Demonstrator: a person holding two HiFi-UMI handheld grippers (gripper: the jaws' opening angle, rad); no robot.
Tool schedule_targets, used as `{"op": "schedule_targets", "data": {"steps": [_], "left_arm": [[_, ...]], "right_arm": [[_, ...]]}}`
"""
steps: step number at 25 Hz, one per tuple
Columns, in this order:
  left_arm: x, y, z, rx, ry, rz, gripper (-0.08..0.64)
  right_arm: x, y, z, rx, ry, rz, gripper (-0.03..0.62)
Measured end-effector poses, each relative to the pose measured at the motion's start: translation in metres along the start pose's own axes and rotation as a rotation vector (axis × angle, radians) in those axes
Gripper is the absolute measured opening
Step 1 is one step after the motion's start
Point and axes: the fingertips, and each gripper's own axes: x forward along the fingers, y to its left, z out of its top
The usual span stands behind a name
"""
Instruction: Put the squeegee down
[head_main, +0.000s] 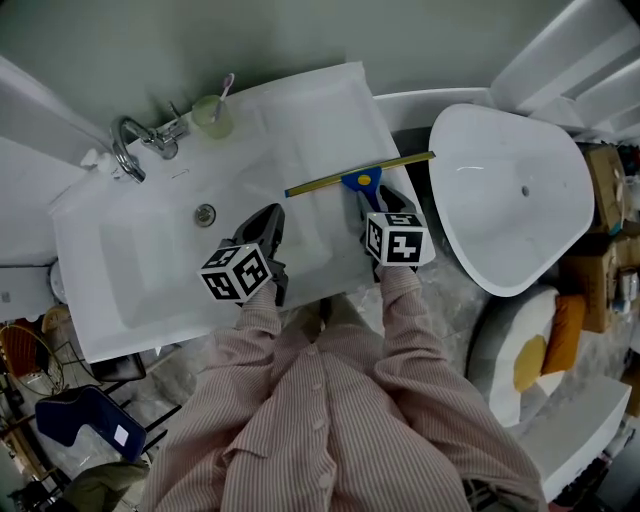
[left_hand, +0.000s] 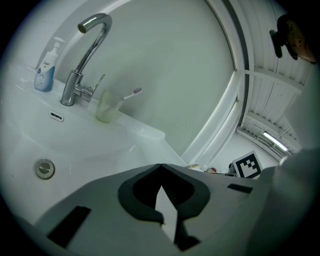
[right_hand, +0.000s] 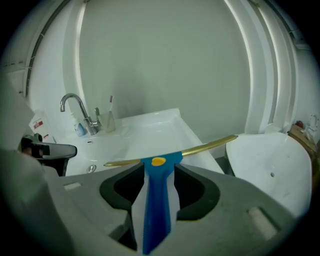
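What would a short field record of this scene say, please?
place: sink, tub beside it
squeegee: lying on the sink's right ledge, apparently at rest
handle: between the right gripper's jaws
right gripper: open, pads clear of the handle
left gripper: shut, empty, over the sink
task: squeegee looks set down

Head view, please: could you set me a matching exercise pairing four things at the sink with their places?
Things: 1 blue-handled plastic squeegee; 2 curved chrome tap; 3 pale green plastic cup; 4 round metal drain plug.
Places: A holds a toothbrush; B on the white ceramic sink's flat right side; C in the sink's bowl; D at the sink's back edge, left of the cup.
Pairs: 1-B, 2-D, 3-A, 4-C.
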Motion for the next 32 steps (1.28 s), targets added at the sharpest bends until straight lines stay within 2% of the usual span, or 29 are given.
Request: {"op": "schedule_targets", "data": {"steps": [5, 11, 15, 19, 32], "left_arm": [[-0.004, -0.009, 0.007, 0.033, -0.01, -0.038, 0.002], [-0.011, -0.026, 0.023, 0.115, -0.038, -0.073, 0.002], [-0.02, -0.031, 0.035, 0.155, -0.062, -0.073, 0.002], [-0.029, -0.032, 0.047, 0.183, -0.094, -0.065, 0.002], [-0.052, -0.04, 0.086, 0.272, -0.187, -0.063, 0.002]], "right_arm": [[-0.016, 0.001, 0.025, -0.022, -0.105, -0.011, 0.169], [-0.03, 0.015, 0.043, -0.027, -0.181, 0.057, 0.137], [-0.038, 0.021, 0.048, -0.027, -0.212, 0.075, 0.055], [-0.046, 0.027, 0.053, -0.016, -0.248, 0.099, 0.009], [-0.076, 0.043, 0.08, 0.045, -0.386, 0.209, 0.006]]}}
